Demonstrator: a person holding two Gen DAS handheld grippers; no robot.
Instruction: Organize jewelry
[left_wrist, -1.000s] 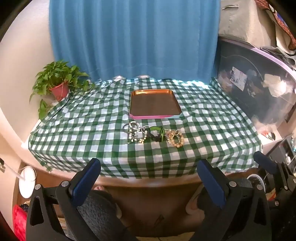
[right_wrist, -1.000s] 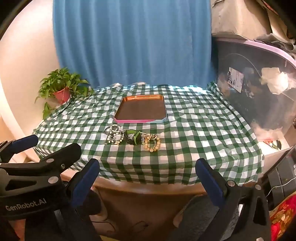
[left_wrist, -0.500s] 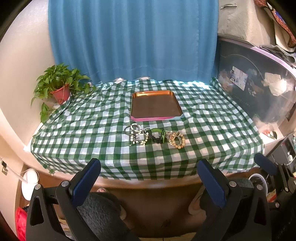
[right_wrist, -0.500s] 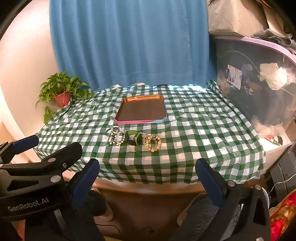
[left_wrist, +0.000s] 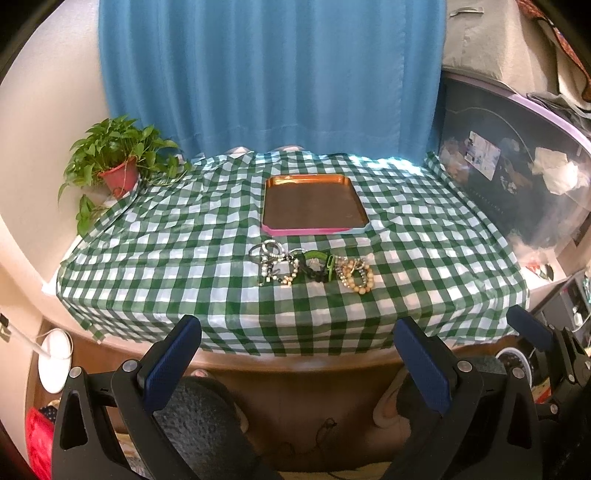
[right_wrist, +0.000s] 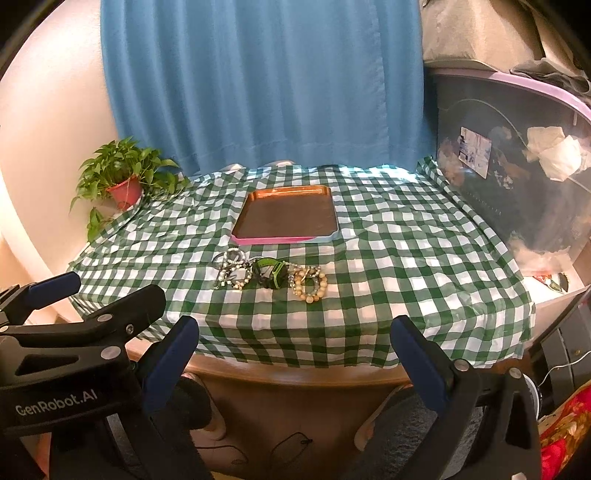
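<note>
A row of bracelets lies on the green checked tablecloth (left_wrist: 184, 258): silver and pearl ones (left_wrist: 271, 260) on the left, a green and black band (left_wrist: 317, 264) in the middle, tan bead bracelets (left_wrist: 356, 275) on the right. The row also shows in the right wrist view (right_wrist: 271, 275). Behind it sits an empty copper tray with a pink rim (left_wrist: 314, 206), also in the right wrist view (right_wrist: 288, 219). My left gripper (left_wrist: 297, 354) is open and empty, below the table's front edge. My right gripper (right_wrist: 291, 354) is open and empty, beside the left gripper body (right_wrist: 66, 354).
A potted plant in a red pot (left_wrist: 118, 173) stands at the table's back left. A blue curtain (left_wrist: 269, 74) hangs behind. A large clear storage bin (left_wrist: 517, 177) stands to the right. A brown table edge (left_wrist: 295, 362) faces me.
Both grippers have risen and moved slightly closer to the table, so the bracelets and tray sit lower and larger in view. Nothing on the table has moved.
</note>
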